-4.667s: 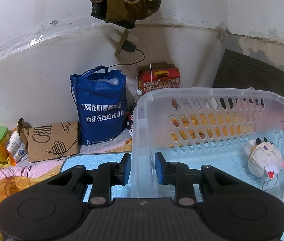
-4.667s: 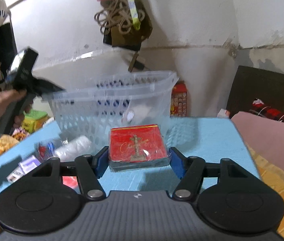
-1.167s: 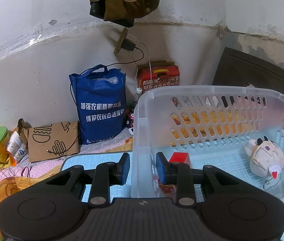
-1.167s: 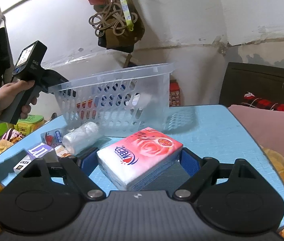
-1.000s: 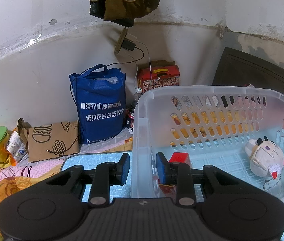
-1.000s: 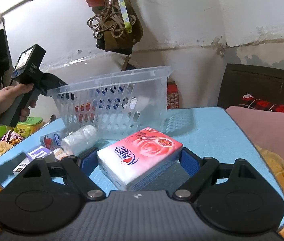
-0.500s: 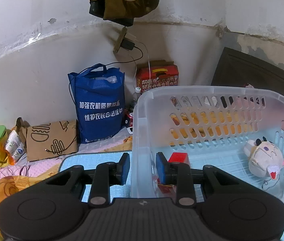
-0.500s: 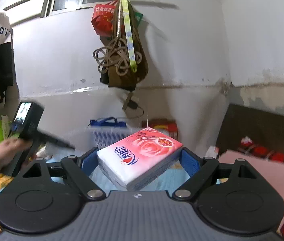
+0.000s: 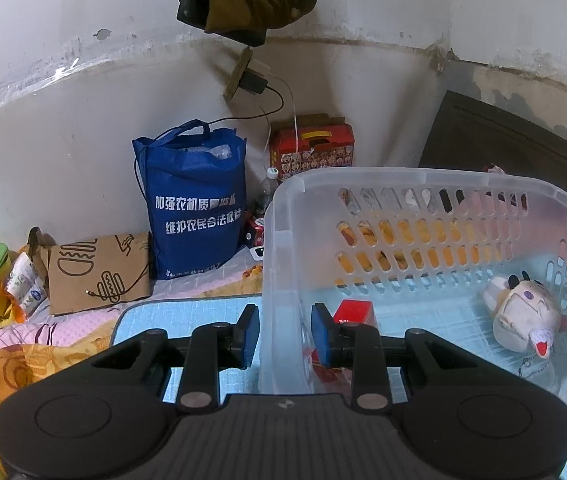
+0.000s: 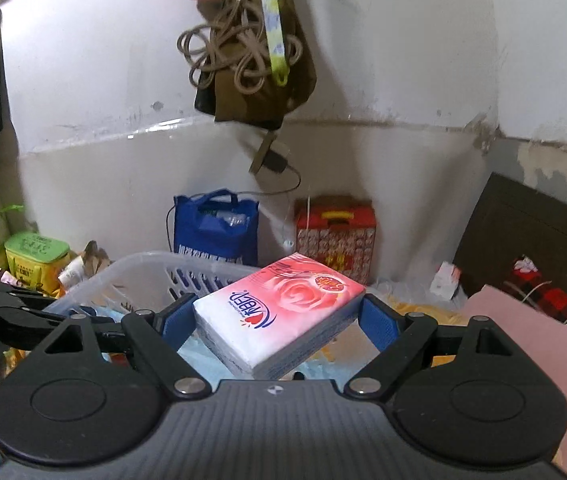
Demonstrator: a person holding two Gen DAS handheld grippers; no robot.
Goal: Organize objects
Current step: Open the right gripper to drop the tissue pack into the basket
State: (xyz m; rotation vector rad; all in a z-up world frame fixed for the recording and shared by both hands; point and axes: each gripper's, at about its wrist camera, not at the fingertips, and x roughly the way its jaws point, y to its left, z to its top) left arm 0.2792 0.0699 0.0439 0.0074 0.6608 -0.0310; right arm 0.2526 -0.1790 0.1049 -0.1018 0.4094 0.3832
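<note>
- While our left gripper [image 9: 285,334] straddles the near left wall of the basket [image 9: 283,264], one blue pad sits outside that wall and the other inside, close on either side of the plastic; it is clamped on the wall.
- Our right gripper [image 10: 279,322] holds a tissue pack [image 10: 279,312] between its blue pads, set fairly wide apart to span the pack.
- The pack is pink and white with a rose print, and lies tilted, its far right corner higher.
- In the right wrist view, the pack hangs in the air above the basket's [image 10: 143,268] near rim, touching nothing but the pads.
- In the left wrist view, a blurred pink shape at the right edge, above the basket's far right corner, may be that same pack; we cannot tell for sure.
- The basket is clear plastic with slotted sides and stands on a pale blue mat [image 9: 187,316], at the mat's left end.
- Inside it, a plush toy [image 9: 521,316] lies against the right wall.
- A red box [image 9: 357,312] lies on the basket floor near the left wall, just beyond the inner pad.
- Beyond the mat, a blue bag [image 9: 195,204] stands against the wall, with a paper bag [image 9: 99,272] to its left and a red carton [image 9: 311,146] to its right.
- A bundle of rope [image 10: 243,52] hangs on the wall above.
</note>
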